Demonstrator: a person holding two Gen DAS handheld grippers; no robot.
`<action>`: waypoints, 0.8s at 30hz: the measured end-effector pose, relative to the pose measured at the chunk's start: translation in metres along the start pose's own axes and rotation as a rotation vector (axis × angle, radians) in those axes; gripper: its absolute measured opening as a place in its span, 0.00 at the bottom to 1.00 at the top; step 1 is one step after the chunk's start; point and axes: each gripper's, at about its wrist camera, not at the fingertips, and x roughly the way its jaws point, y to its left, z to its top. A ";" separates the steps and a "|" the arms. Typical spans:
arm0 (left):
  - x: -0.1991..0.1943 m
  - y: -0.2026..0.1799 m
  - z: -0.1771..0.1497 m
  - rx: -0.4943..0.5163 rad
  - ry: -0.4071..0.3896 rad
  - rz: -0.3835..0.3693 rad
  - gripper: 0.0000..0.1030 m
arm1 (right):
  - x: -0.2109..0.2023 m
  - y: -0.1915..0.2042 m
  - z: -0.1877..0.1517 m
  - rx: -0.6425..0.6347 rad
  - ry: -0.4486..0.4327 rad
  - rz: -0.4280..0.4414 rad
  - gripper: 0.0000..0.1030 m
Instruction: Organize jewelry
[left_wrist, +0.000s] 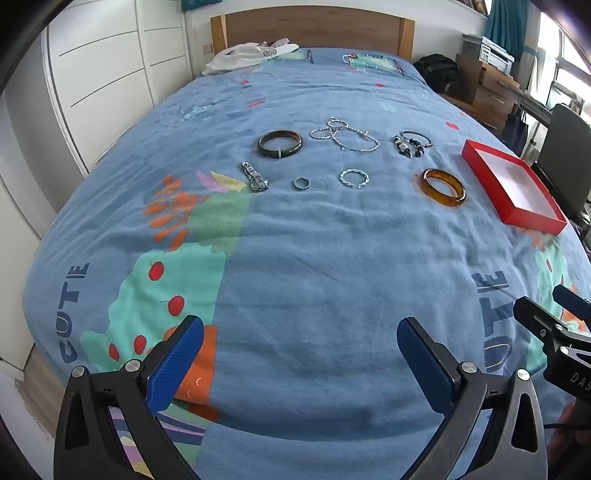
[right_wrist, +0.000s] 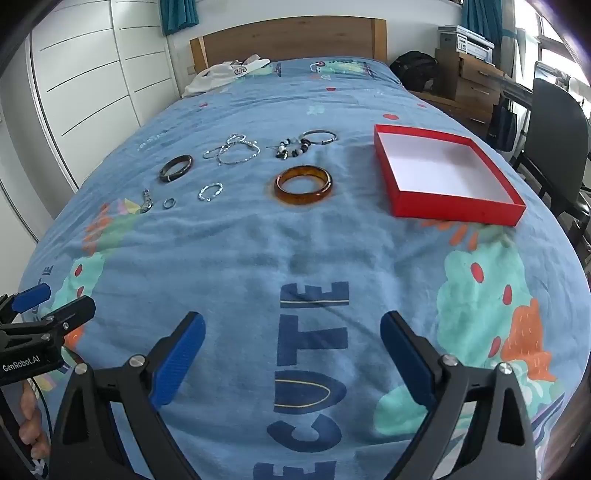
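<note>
Basically nothing's done yet as far as I can tell: the red box (right_wrist: 458, 212) sits empty on the bed (right_wrist: 258, 258), and all the jewelry is laid out to its left, well apart from both tools. There's an amber bangle (right_wrist: 303, 184), dark bangle (right_wrist: 176, 168), silver chains (right_wrist: 231, 149), beaded bracelets (right_wrist: 295, 147), a twisted ring (right_wrist: 210, 191), a small ring (right_wrist: 169, 202) and a clasp piece (right_wrist: 147, 201). Left tool (left_wrist: 300, 354) and right tool (right_wrist: 291, 349) are both spread wide, holding nothing. The blanket says "CUTE", and the left tool reads "GenRobot.AI".

A white garment (right_wrist: 225, 75) lies by the wooden headboard (right_wrist: 291, 38), a black chair (right_wrist: 556, 122) beside the blue bedspread (right_wrist: 258, 258).
</note>
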 end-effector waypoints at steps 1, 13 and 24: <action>0.000 0.000 0.000 -0.001 0.005 0.000 0.99 | 0.000 0.000 0.001 -0.001 0.000 -0.001 0.94; 0.004 -0.003 -0.007 -0.004 0.006 -0.001 0.99 | 0.006 -0.005 -0.004 -0.006 0.007 -0.006 0.94; 0.000 0.003 -0.004 -0.020 -0.019 -0.006 0.99 | 0.004 0.001 -0.002 -0.010 0.000 -0.019 0.94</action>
